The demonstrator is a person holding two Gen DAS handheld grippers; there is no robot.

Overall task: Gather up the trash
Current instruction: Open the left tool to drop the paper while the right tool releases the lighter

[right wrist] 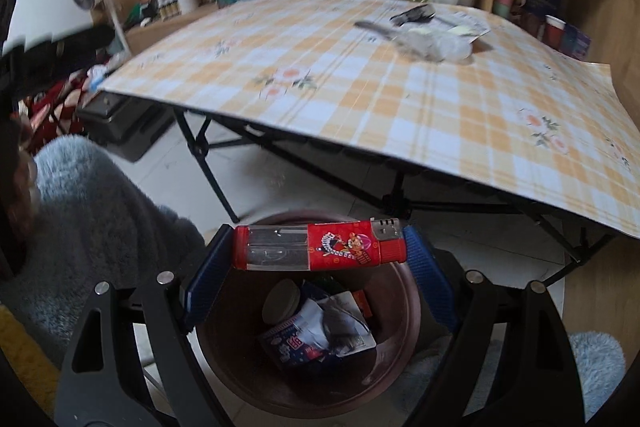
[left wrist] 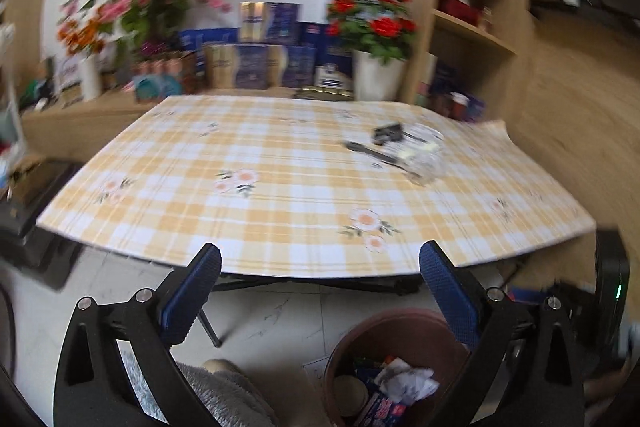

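Observation:
My right gripper (right wrist: 318, 251) is shut on a red lighter (right wrist: 320, 246), held crosswise end to end between the blue pads, directly above a brown bin (right wrist: 240, 383) on the floor. In the bin lie crumpled paper, a printed packet and a round lid. My left gripper (left wrist: 320, 275) stands wide open with nothing between its fingers, near the table's front edge; the same bin (left wrist: 400, 327) is low and to its right. On the checked table (left wrist: 280, 195) a clear plastic wrapper (left wrist: 424, 155) and dark scraps (left wrist: 386, 133) lie at the far right.
Folding table legs (right wrist: 212, 171) stand behind the bin. Flower pots (left wrist: 378, 75), blue boxes and a wooden shelf (left wrist: 472, 27) line the back. A person's grey fleece sleeve (right wrist: 100, 211) is at the left, and a black device (left wrist: 610, 283) at the right.

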